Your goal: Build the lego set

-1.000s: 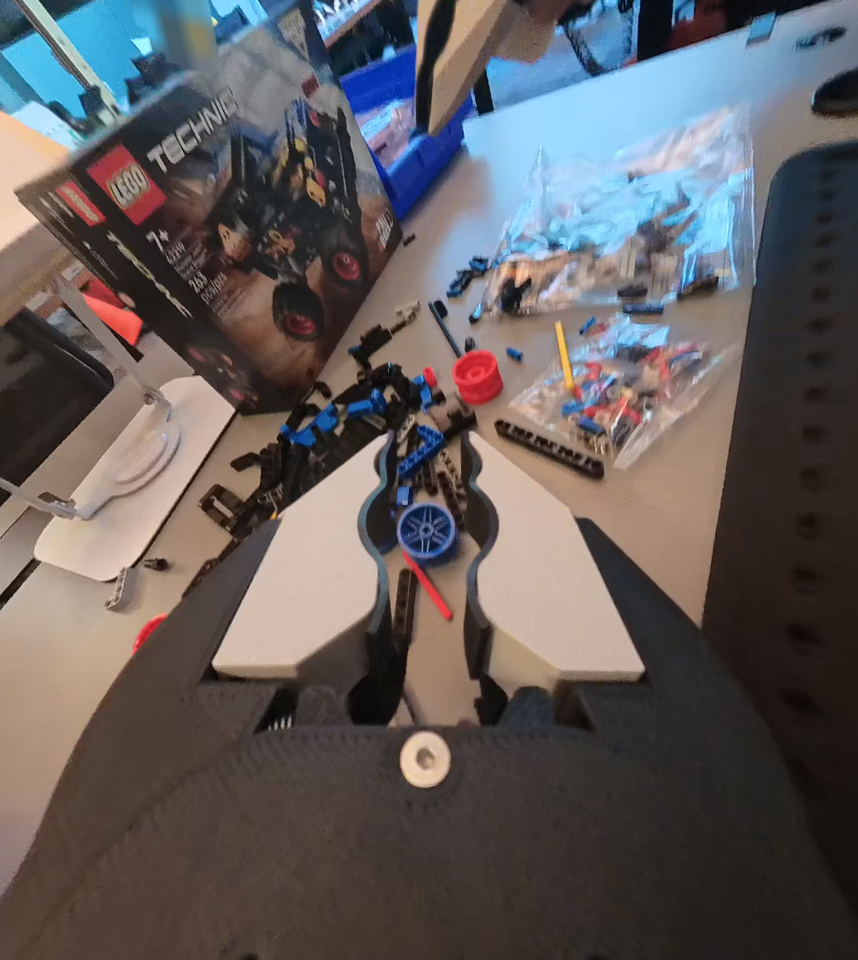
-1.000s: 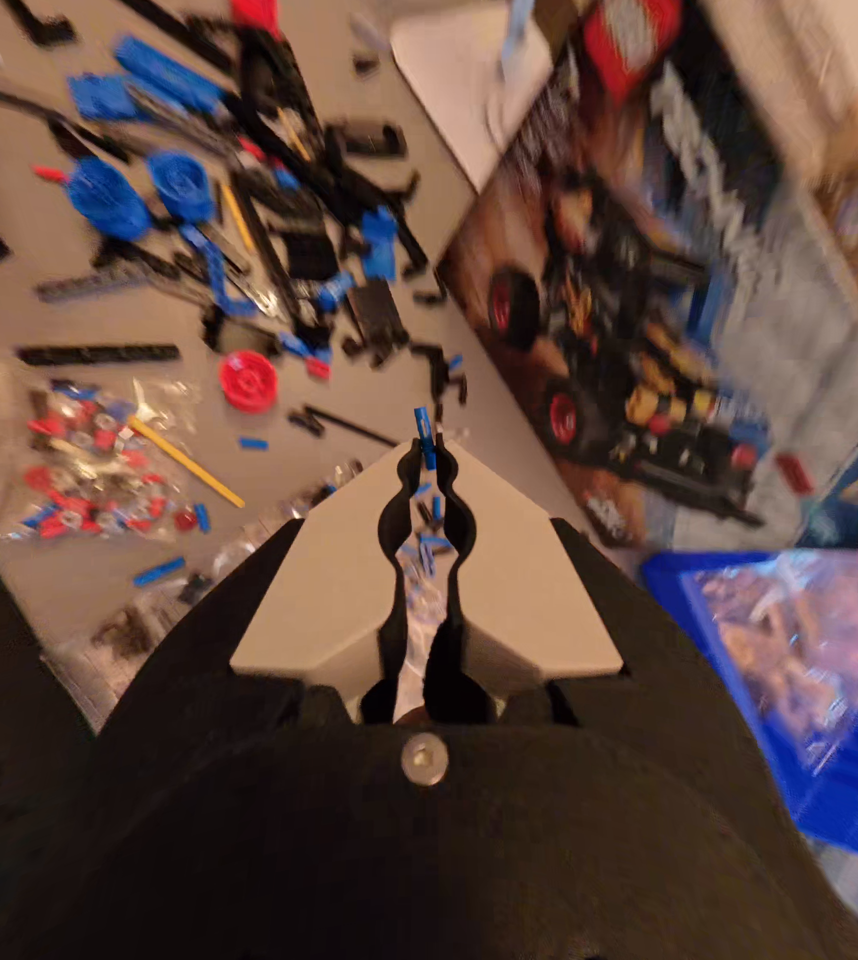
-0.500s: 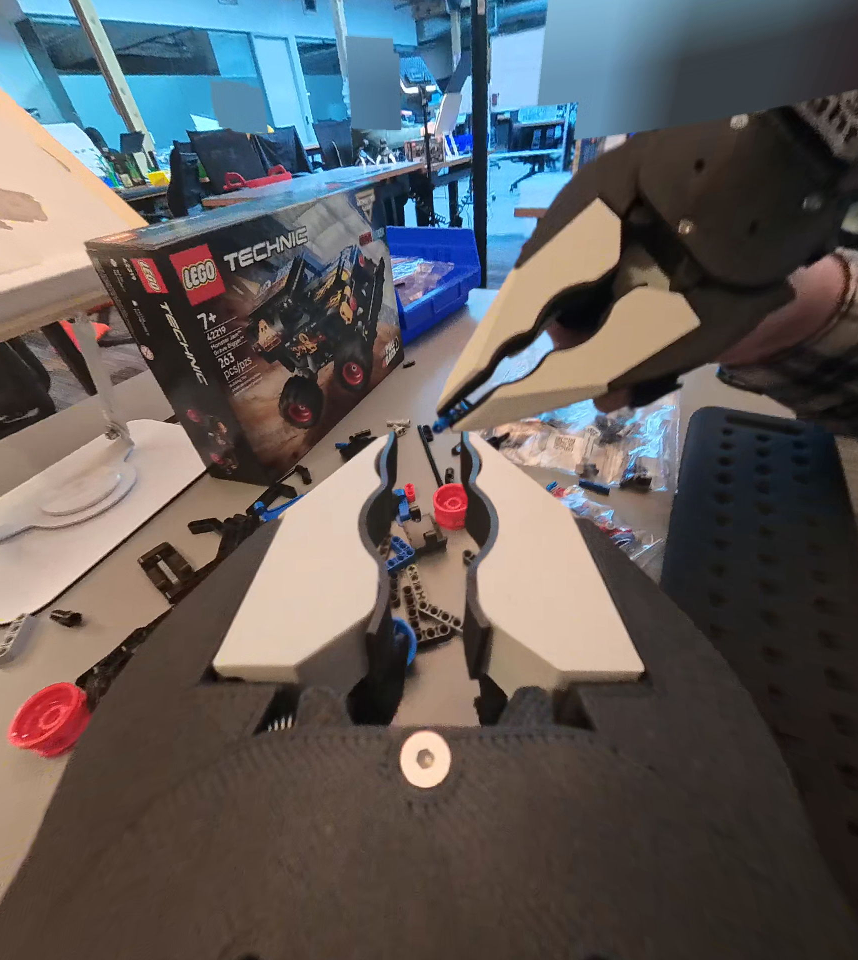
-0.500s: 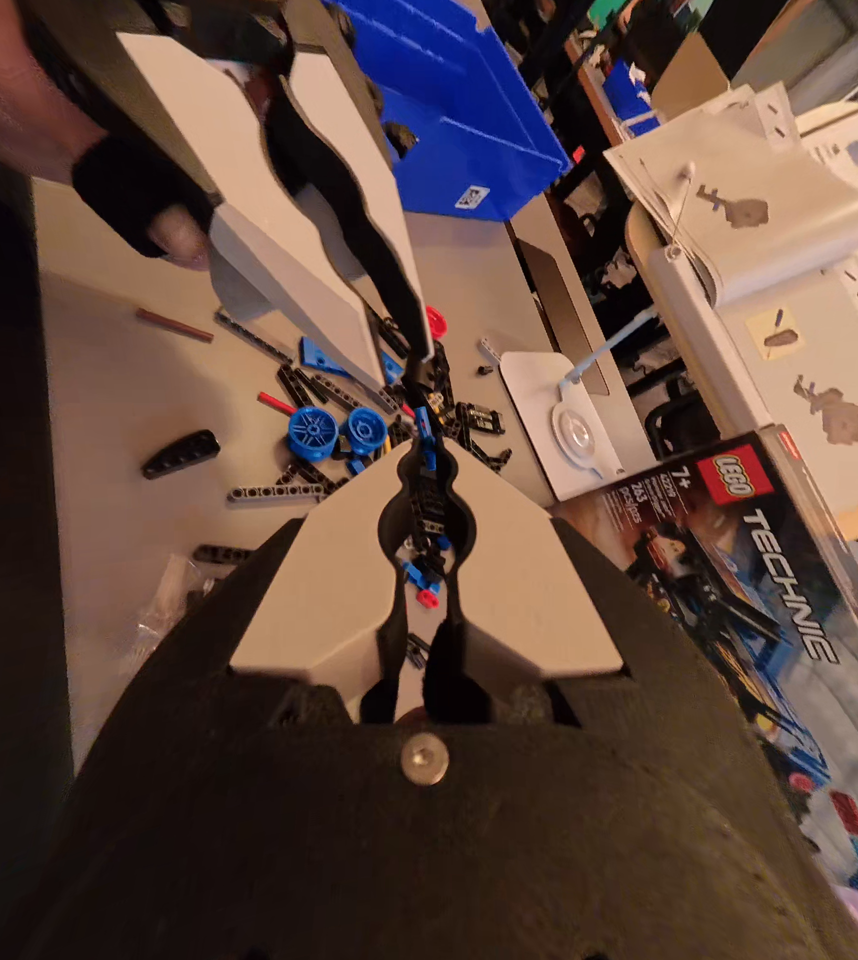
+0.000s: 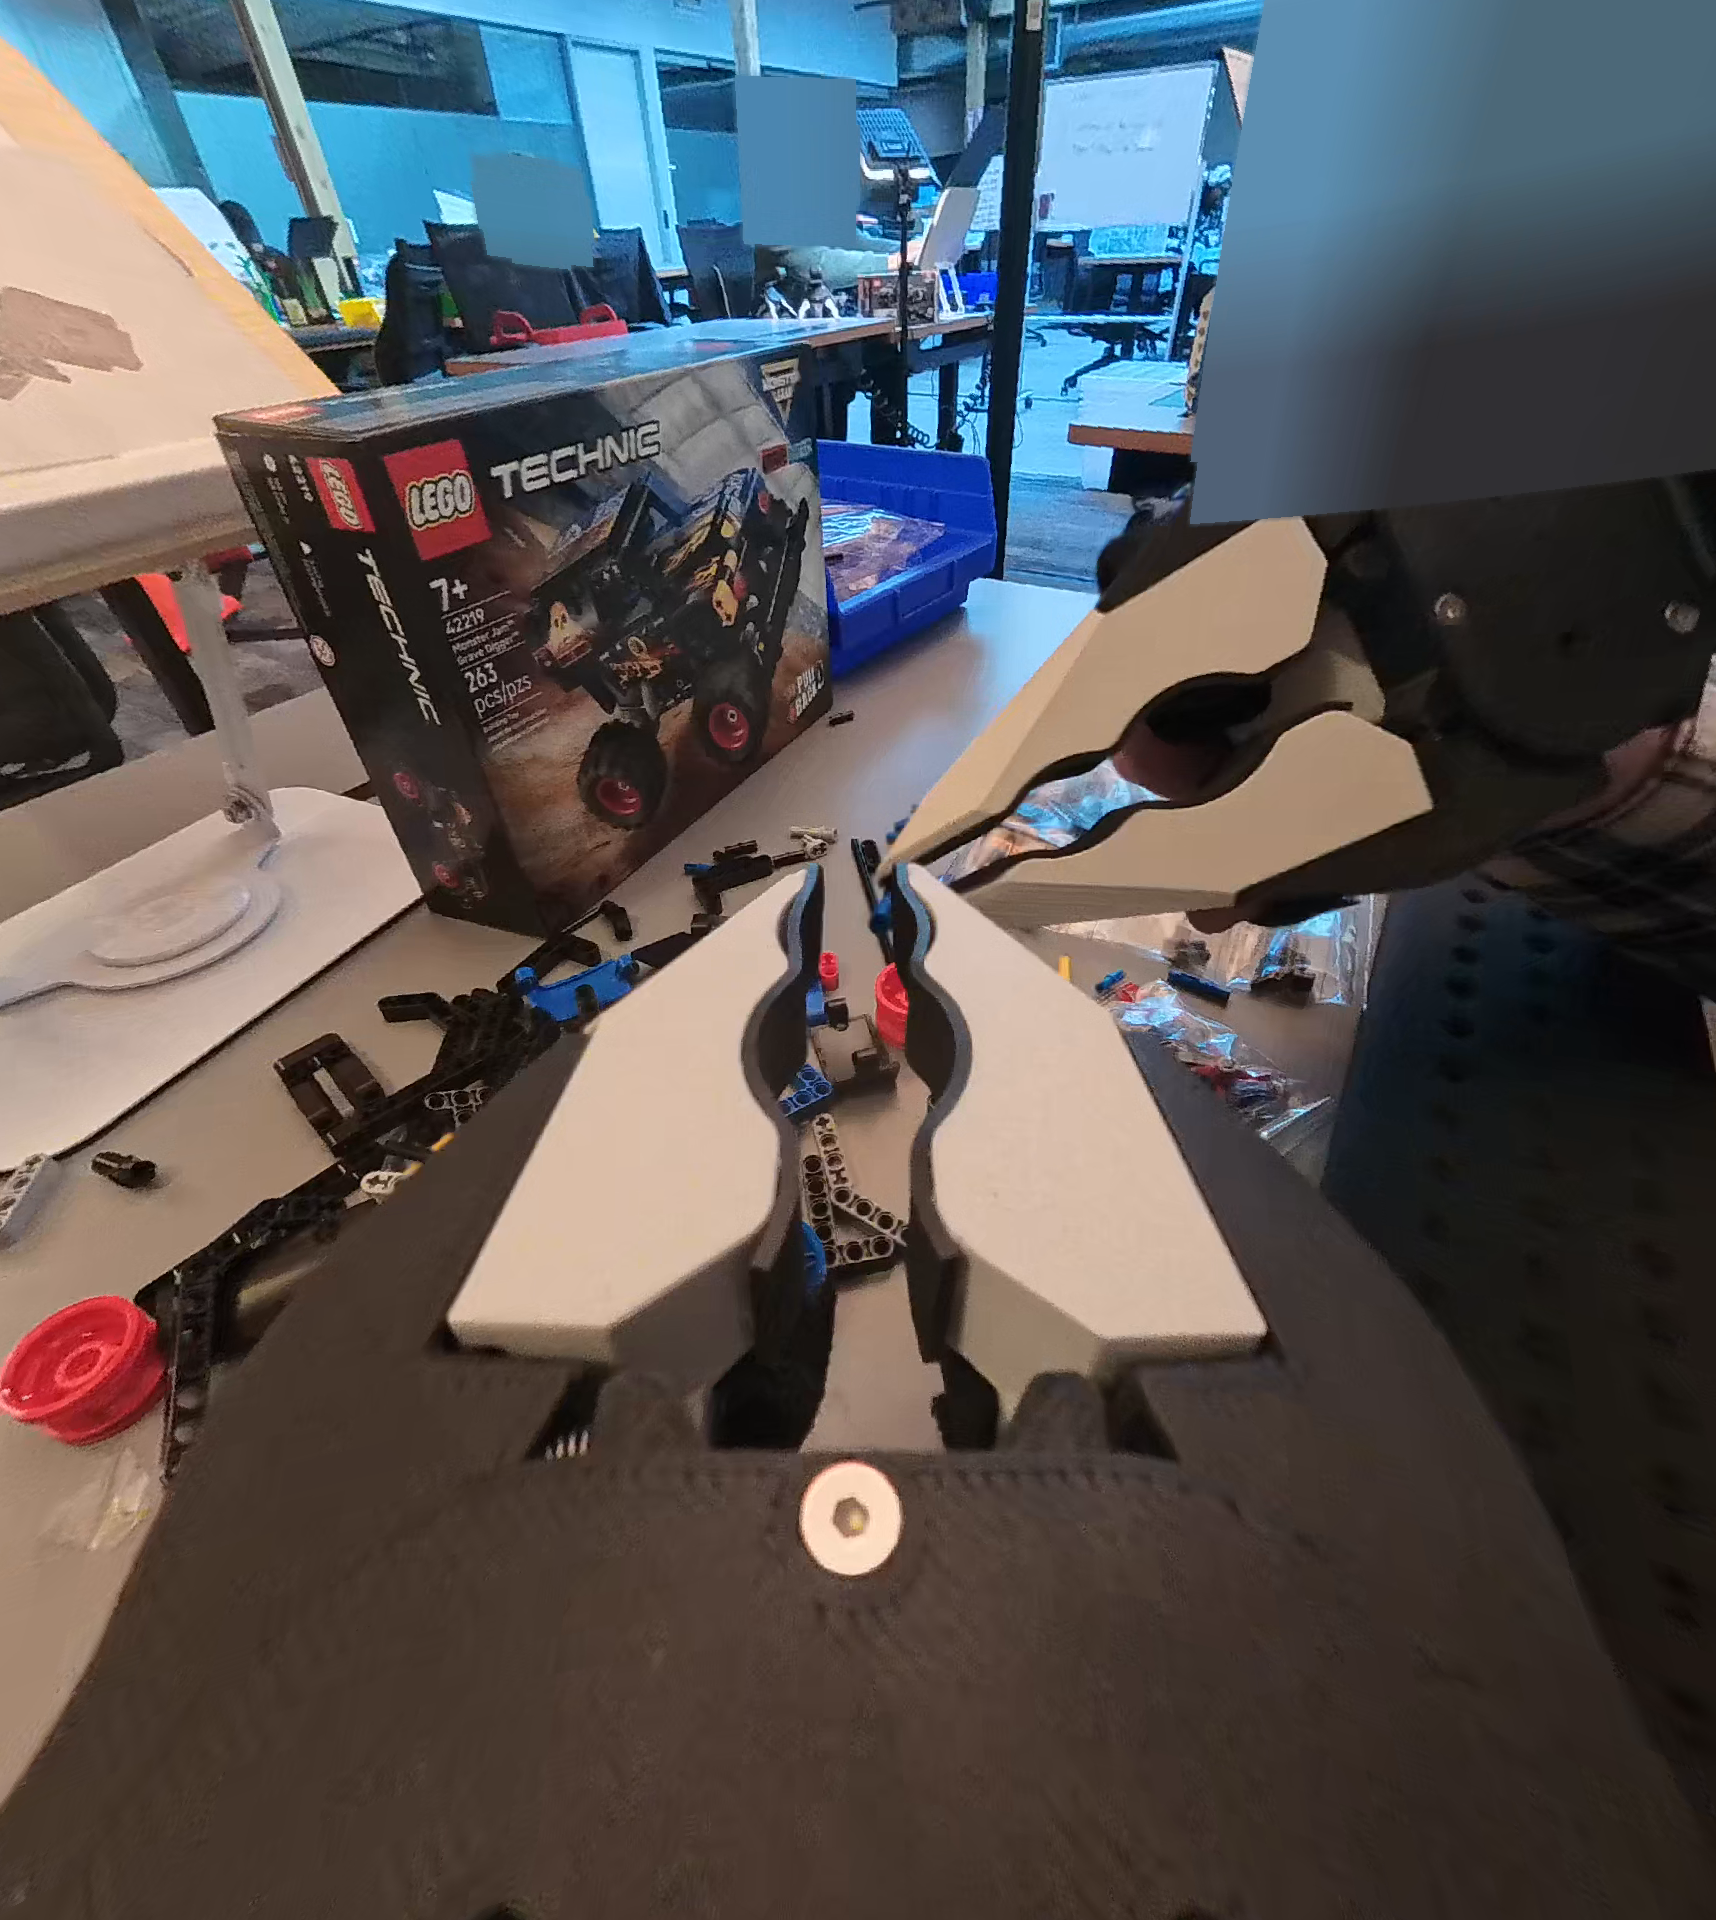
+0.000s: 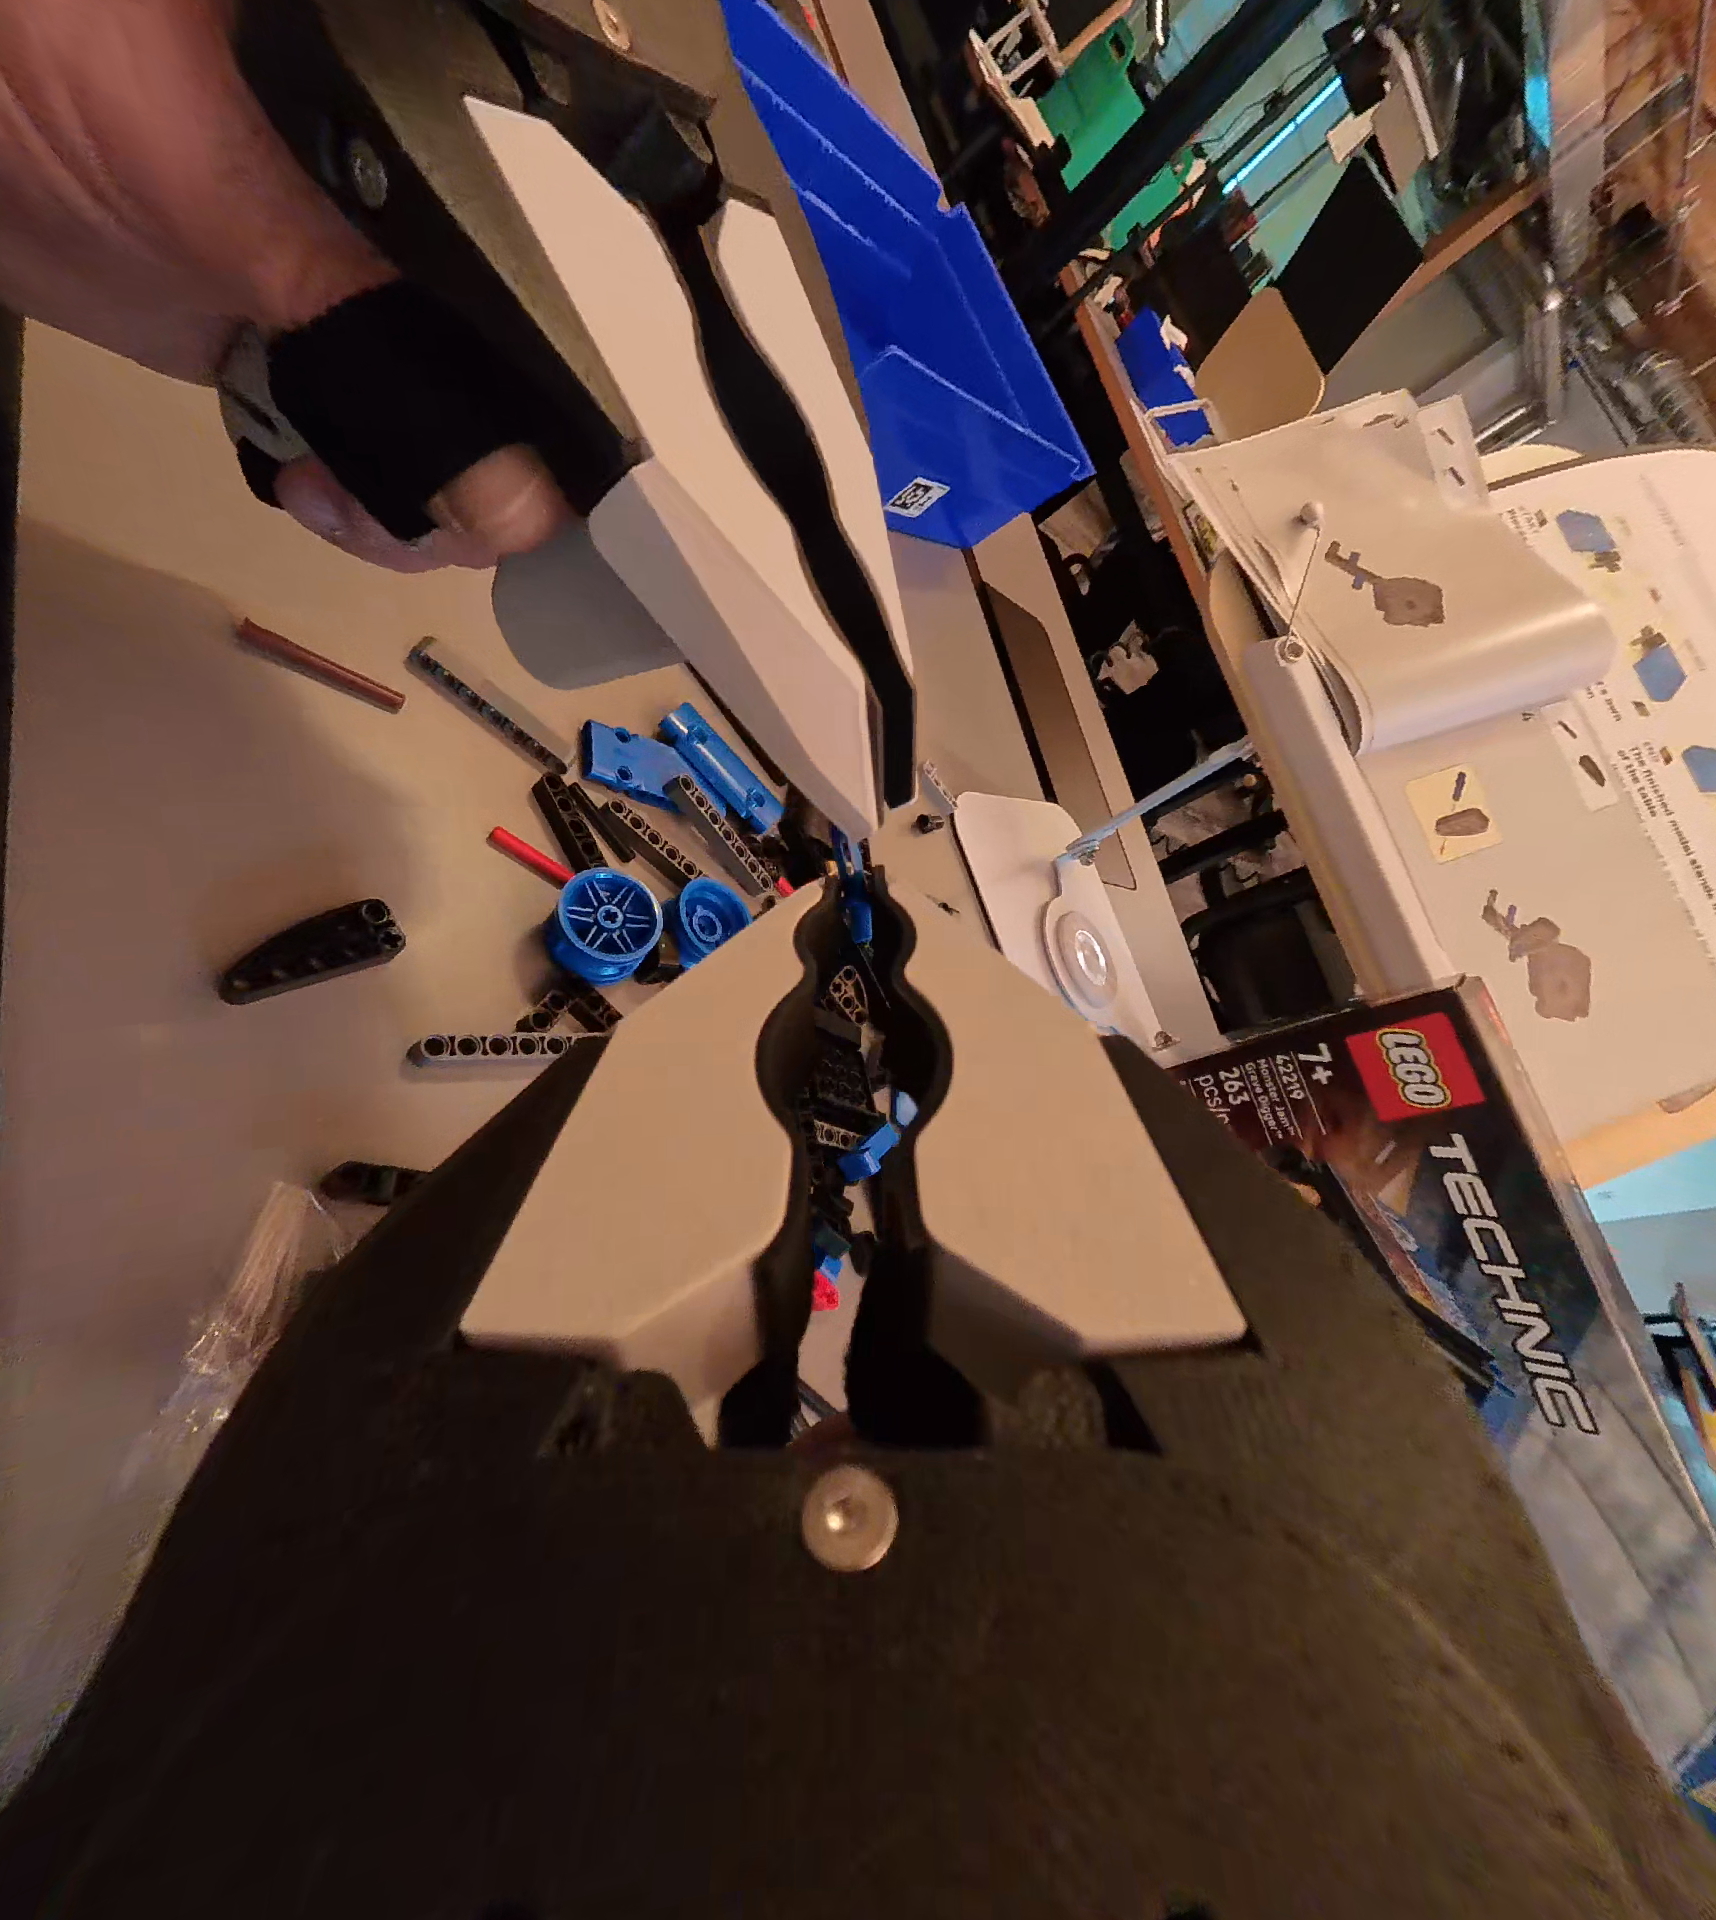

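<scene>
While right claw pinches it, blue pin points forward.

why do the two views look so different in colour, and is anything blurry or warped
Left wrist view: cool blue daylight from the room behind, set box sharp, straight edges bowed by the wide lens. Right wrist view: warm orange cast, dim foreground, hand at the top edge soft, blue bin stretched toward the frame edge.

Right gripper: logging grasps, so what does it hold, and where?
The right gripper pinches a small blue pin by its lower end, at the fingertips.
</scene>
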Motion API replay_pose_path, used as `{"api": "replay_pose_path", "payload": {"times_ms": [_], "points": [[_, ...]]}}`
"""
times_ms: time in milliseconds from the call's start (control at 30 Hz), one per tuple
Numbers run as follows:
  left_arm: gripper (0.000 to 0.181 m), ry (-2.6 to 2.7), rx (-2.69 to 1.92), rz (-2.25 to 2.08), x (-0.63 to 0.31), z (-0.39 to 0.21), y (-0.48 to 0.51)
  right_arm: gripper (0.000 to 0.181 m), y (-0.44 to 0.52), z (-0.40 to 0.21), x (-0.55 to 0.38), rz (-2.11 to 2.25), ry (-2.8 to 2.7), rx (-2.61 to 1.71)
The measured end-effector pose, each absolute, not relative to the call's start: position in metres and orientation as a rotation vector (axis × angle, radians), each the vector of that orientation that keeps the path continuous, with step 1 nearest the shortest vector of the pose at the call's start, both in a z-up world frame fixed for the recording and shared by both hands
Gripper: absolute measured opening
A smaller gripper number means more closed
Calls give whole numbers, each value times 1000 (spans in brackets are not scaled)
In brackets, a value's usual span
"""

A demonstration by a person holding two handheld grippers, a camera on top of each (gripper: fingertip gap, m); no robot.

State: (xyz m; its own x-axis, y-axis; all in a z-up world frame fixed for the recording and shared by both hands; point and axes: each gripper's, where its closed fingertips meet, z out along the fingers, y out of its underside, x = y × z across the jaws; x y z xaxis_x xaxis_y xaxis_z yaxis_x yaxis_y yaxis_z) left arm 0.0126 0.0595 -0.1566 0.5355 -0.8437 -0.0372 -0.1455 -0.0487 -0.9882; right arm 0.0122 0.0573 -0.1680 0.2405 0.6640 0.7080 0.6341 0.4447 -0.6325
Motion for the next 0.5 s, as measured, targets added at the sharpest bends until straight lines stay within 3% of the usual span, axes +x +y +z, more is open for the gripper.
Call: {"api": "replay_pose_path", "payload": {"times_ms": [367,500], "points": [[3,914,-1571,-692,12,-164,57,3,53,-171,8,5,-1450,-1167],[17,967,-1653,-683,4,-177,53,2,52,-179,9,18,-1473,-1183]]}}
